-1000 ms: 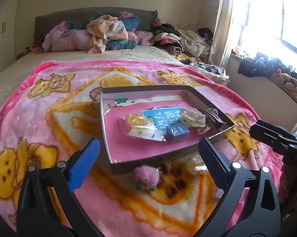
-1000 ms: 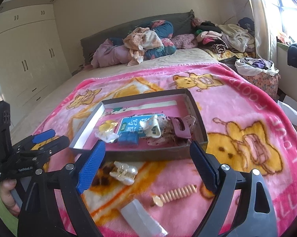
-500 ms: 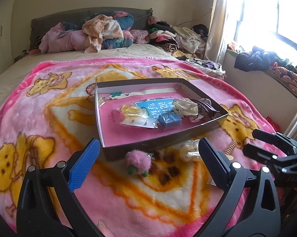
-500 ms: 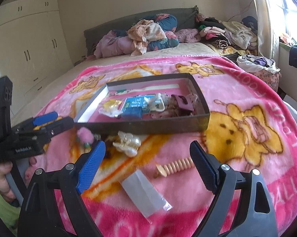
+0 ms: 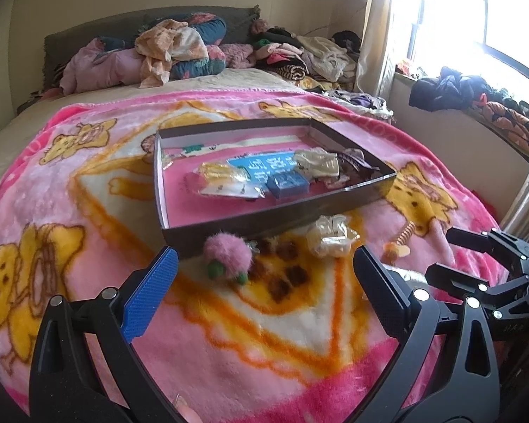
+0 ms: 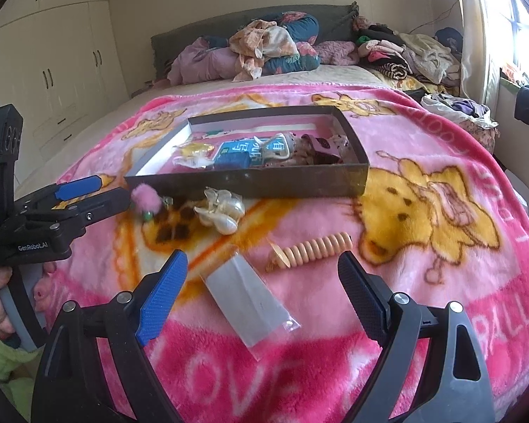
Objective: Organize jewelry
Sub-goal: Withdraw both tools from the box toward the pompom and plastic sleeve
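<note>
A shallow dark box [image 5: 275, 211] is set on the pink blanket [image 5: 88, 183] and already holds several packets and small pieces. Four items are found outside it, all on the near side of the box's front wall. A pink pompom charm [image 5: 226, 252] lies just beside that wall, towards the box's left corner. A pearl hair claw [image 6: 220, 208] lies near the wall at its middle. A coiled peach hair tie [image 6: 312, 251] and a clear plastic sleeve [image 6: 248, 301] lie further out from the box, towards the grippers.

The left gripper [image 5: 262, 289] is held wide apart and grips nothing. The pompom charm lies just ahead of it, slightly towards its blue finger [image 5: 150, 290]. The right gripper [image 6: 262, 294] is likewise spread fully and is empty. The plastic sleeve lies between its fingers, with its long axis running diagonally from upper left to lower right. The hair tie lies just beyond, its long axis running nearly across the gripper's line of reach.

The left gripper is judged nearer to the pompom charm; the right is judged nearer to the sleeve and the hair tie. No loose item is yet touched by either gripper.
</note>
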